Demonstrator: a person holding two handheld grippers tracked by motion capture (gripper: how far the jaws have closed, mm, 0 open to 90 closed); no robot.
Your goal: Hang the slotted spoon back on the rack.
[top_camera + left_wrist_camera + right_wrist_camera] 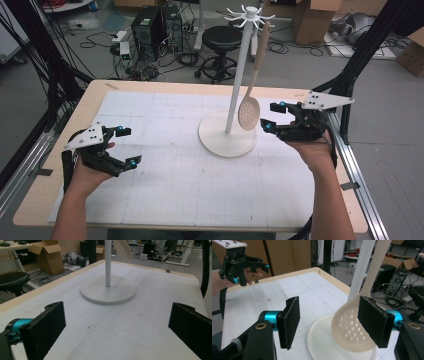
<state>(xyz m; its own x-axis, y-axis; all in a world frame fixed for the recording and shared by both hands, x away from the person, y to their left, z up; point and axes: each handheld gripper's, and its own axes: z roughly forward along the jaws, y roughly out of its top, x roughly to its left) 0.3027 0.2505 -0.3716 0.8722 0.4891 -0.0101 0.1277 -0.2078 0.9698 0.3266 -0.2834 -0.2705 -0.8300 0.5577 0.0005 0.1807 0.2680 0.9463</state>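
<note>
Here, your right gripper, jaws spread, flanks the hanging slotted spoon beside the stand; your left gripper, also spread, waits well apart.

The support surface is a table with a light wood top and rounded corners, occupying the centre and lower part of the high view. A white grid-marked mat lies flat on it and covers most of the top, leaving a wood border exposed along the left, far and right edges. The mat carries faint dark scuff marks. A white stand rests directly on the mat, right of centre in the frame: a round, flat base disc with a vertical pole rising from its middle.
</note>
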